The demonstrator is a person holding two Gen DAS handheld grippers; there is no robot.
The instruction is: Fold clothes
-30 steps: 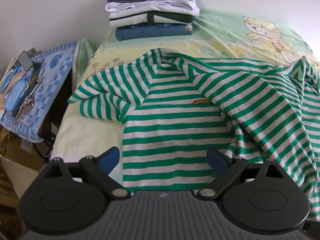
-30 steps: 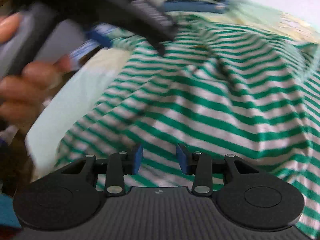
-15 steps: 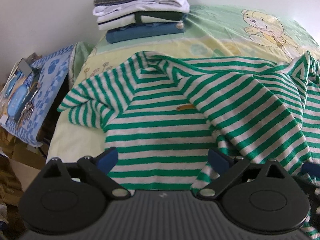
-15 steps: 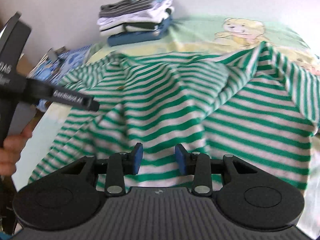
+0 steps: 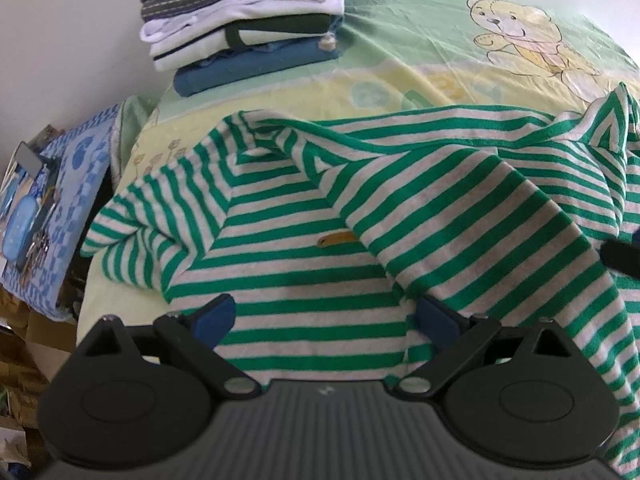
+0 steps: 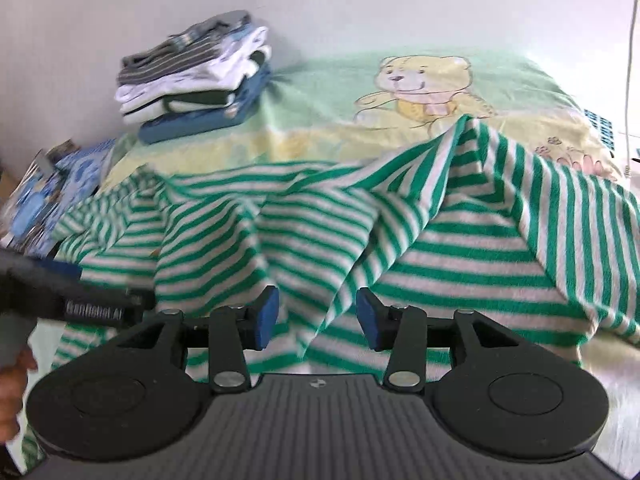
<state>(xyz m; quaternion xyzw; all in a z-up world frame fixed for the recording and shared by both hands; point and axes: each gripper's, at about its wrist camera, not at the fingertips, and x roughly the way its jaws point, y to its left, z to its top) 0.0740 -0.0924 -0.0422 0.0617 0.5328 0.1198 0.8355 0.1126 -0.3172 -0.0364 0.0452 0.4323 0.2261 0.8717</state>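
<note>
**Desk:** What sits nearest the lens?

**Photographer:** In the left wrist view, the left gripper (image 5: 324,316) hangs over the lower body of the green-and-white striped shirt (image 5: 304,280), its blue pads wide apart and pressing on nothing. The right gripper (image 6: 318,314) has its jaws partly apart; they have just been opening, and a drooping fold of the shirt lies in the gap, with no pad visibly pressing on it.

**Desk:** What changed?

**Photographer:** A second ago the right gripper was low over the fabric beside the other tool, in a blur. Now it has drawn back, and the shirt's right half lies flopped across the body in a loose diagonal drape. I read that as a first rough fold laid down, still needing smoothing; the left sleeve (image 5: 132,216) is spread flat.

**Desk:** And beyond?

**Photographer:** The shirt lies on a bed under a teddy-bear sheet (image 5: 432,48); at the far edge against the wall stands a stack of folded clothes (image 5: 244,28).

**Desk:** Any differences between views?

**Photographer:** The right view alone shows a hand (image 6: 12,392) on the other tool's handle. Only the left view shows a small yellow tag (image 5: 336,238) on the chest.
</note>
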